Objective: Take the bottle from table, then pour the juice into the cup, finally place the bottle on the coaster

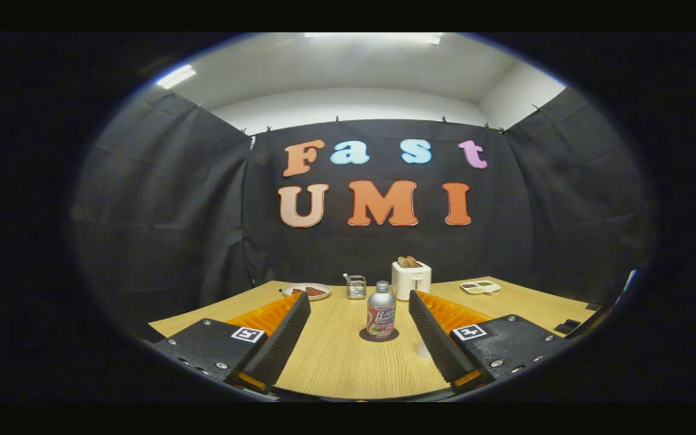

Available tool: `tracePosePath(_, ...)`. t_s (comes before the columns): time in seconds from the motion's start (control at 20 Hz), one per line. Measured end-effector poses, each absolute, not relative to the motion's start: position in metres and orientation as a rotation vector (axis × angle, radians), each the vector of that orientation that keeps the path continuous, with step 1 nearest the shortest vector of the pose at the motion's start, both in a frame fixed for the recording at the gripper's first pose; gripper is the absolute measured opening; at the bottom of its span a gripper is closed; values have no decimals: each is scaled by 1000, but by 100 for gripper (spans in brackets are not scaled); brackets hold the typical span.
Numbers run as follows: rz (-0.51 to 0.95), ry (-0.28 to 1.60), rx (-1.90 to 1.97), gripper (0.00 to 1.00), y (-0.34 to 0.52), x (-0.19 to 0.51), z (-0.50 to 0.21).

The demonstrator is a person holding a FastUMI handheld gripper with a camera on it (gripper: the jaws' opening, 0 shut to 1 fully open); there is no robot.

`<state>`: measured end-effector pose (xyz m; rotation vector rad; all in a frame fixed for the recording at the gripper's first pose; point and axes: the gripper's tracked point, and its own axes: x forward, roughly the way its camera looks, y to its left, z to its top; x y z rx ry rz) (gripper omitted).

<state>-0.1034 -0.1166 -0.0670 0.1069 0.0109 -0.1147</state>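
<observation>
Nearest to us, the gripper holds its fingers spread wide apart, released and grasping nothing, with bare wooden surface showing between them. Just ahead of the fingers and roughly midway between their tips, we see the bottle standing upright on a dark round coaster; it has a silvery body, a cap on top and a coloured label we cannot make out. Neither finger touches the bottle. Beside the inner edge of the right finger, near us, a pale rounded shape peeks out on the surface; we cannot tell what it is, since the finger hides most of it.

Farther back, beyond the bottle, a small metal-and-glass container stands a little to the left, and a white toaster with slices of bread in its slots stands just to the right. At the far left of the surface lies a plate with something brownish on it. At the far right lies a small white tray with a few coloured items, too small for us to identify.
</observation>
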Motion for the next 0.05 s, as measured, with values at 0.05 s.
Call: tracePosePath(0.05, -110, 11, 100, 97, -115, -103, -66)
